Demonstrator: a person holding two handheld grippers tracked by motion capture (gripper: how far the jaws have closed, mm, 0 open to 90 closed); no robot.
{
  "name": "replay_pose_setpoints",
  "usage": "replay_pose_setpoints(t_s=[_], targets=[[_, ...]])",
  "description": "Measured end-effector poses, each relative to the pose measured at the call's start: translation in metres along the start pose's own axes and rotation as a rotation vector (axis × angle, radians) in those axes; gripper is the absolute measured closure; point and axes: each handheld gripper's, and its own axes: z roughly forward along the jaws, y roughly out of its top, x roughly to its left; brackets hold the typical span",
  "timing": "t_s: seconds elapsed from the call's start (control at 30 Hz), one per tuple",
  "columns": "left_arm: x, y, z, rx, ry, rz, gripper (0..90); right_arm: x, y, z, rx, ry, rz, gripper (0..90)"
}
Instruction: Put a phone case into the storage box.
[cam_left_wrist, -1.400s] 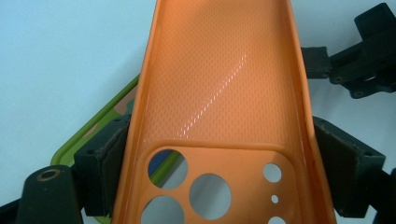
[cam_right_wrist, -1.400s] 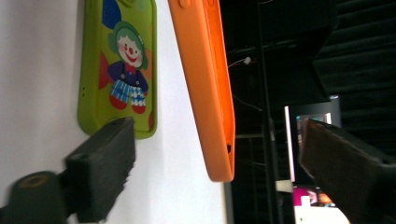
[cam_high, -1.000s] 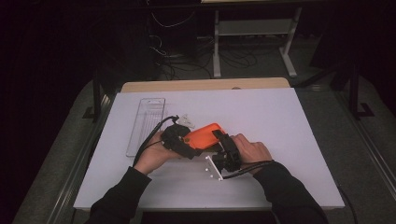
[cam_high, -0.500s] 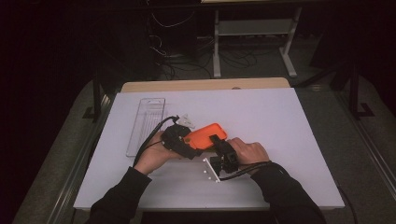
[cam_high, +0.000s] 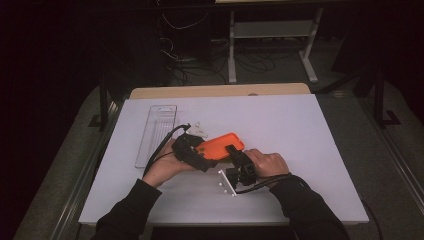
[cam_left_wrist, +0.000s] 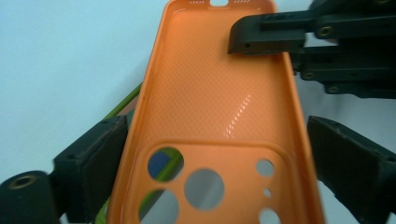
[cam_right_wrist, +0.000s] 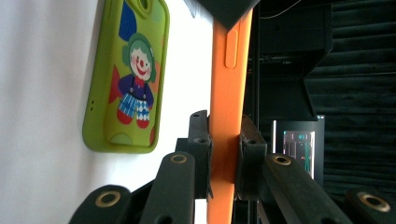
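An orange phone case (cam_high: 222, 145) is held just above the white table, its inside facing up. My right gripper (cam_high: 232, 150) is shut on one long edge of it; in the right gripper view the jaws (cam_right_wrist: 226, 140) have just been closing and clamp the orange rim (cam_right_wrist: 226, 84). My left gripper (cam_high: 205, 152) straddles the camera-hole end (cam_left_wrist: 210, 116). Its jaws have just been opening, and the right pad (cam_left_wrist: 345, 163) stands clear of the case. A green case with a clown picture (cam_right_wrist: 128, 79) lies on the table beneath.
A clear plastic tray (cam_high: 155, 132) lies to the left of the hands, with a small white piece (cam_high: 200, 129) beside it. A wooden board (cam_high: 220, 91) edges the far side of the white table (cam_high: 310, 130). Dark floor, cables and a stand lie beyond.
The right gripper's jaws have closed on the orange case's edge. The left gripper's jaws have parted from it. Both hands stay where they were.
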Motion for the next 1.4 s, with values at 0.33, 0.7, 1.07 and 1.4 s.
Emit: replay_pose_setpoints(t_s=[0.33, 0.7, 1.07, 1.4], targets=[[0.001, -0.005, -0.011, -0.02, -0.042, 0.01, 0.0, -0.005, -0.013, -0.002, 0.03, -0.004, 0.034, 77.9], [0.008, -0.009, -0.016, -0.03, -0.017, 0.012, 0.0, -0.012, -0.025, -0.005, 0.045, 0.059, 0.132, 78.0], [0.01, -0.011, -0.018, -0.047, -0.004, -0.015, 0.0, -0.022, -0.034, -0.003, 0.034, 0.161, 0.383, 78.0], [0.013, -0.01, -0.019, -0.018, 0.008, 0.027, 0.0, -0.031, -0.041, -0.001, 0.03, 0.236, 0.622, 78.0]])
